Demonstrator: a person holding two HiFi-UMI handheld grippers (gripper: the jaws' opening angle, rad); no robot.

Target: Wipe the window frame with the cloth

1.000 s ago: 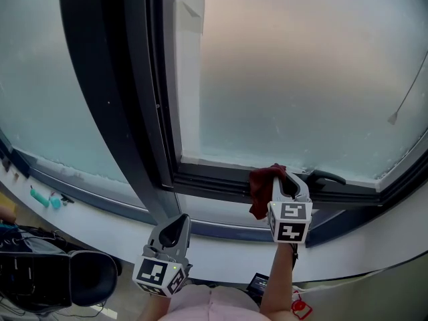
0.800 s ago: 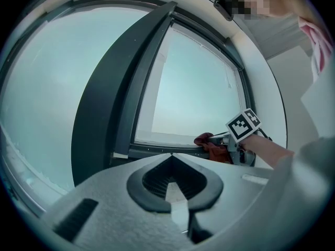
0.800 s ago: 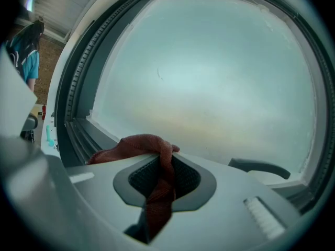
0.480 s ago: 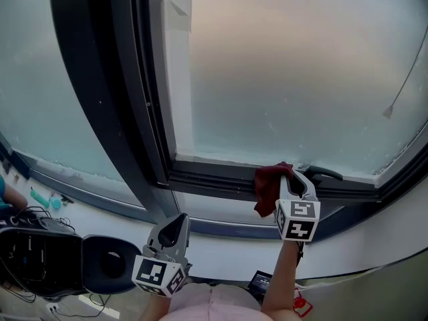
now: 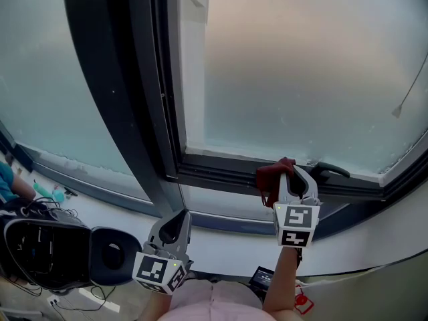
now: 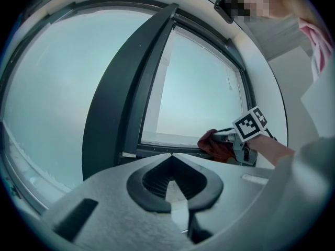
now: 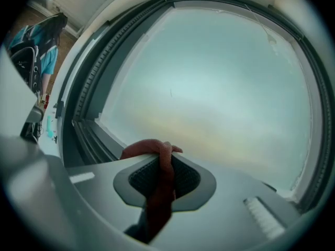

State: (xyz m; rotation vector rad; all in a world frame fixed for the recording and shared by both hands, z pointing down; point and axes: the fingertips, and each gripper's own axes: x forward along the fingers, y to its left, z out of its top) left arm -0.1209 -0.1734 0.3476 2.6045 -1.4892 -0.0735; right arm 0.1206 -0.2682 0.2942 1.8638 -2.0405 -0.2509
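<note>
A dark red cloth (image 5: 269, 179) is pinched in my right gripper (image 5: 289, 174), which is shut on it and holds it against the bottom rail of the dark window frame (image 5: 221, 169). In the right gripper view the cloth (image 7: 157, 177) hangs between the closed jaws, with frosted glass ahead. My left gripper (image 5: 175, 227) hangs lower left, below the sill, shut with nothing in it. From the left gripper view, the cloth (image 6: 215, 143) and the right gripper (image 6: 228, 138) appear at the frame's lower rail.
A black window handle (image 5: 328, 172) lies just right of the cloth on the rail. A thick dark mullion (image 5: 114, 85) runs up the left. A white sill (image 5: 221, 243) lies below. A black chair (image 5: 50, 253) and a person's sleeve (image 5: 5, 182) are at lower left.
My right gripper with the cloth has slid a little to the right along the bottom rail. The left gripper has stayed put. The chair at lower left has shifted.
</note>
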